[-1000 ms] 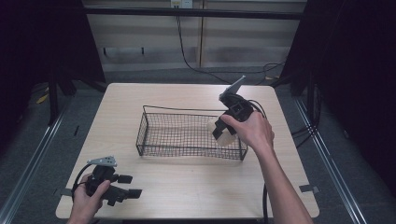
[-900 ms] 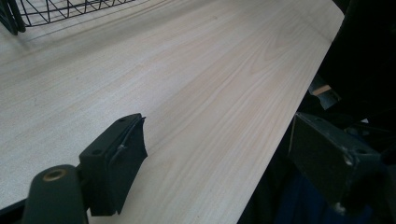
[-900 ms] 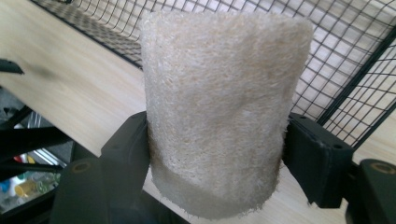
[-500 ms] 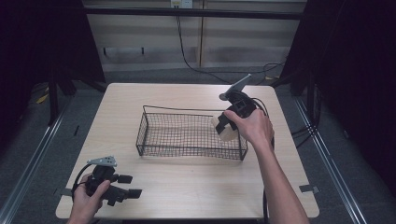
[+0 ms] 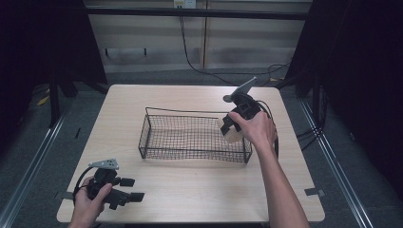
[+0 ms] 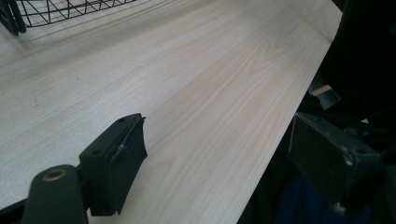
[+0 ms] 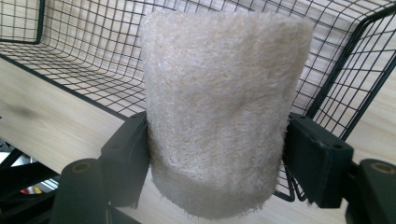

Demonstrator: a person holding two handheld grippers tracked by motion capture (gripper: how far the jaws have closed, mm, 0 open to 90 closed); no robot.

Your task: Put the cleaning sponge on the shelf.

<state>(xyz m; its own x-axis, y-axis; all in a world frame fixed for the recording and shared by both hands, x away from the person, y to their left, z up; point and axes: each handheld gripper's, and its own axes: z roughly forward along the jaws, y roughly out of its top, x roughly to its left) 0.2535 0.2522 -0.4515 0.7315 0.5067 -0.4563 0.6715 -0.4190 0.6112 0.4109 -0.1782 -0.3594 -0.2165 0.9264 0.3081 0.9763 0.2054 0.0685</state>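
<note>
Loofah (image 7: 217, 112) in right tongs (image 5: 231, 129), over basket (image 5: 190, 148) corner.

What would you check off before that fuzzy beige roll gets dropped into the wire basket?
1. Grip: right gripper has both jaws pressed on the loofah roll: ok.
2. Position: in the high view the roll is at the wire basket right end, over its rim: ok.
3. Basket floor free of items: ok.
4. Left gripper parked open near the table front edge, away from the basket: ok.
5. Roll's height above the basket floor: cannot tell.
</note>
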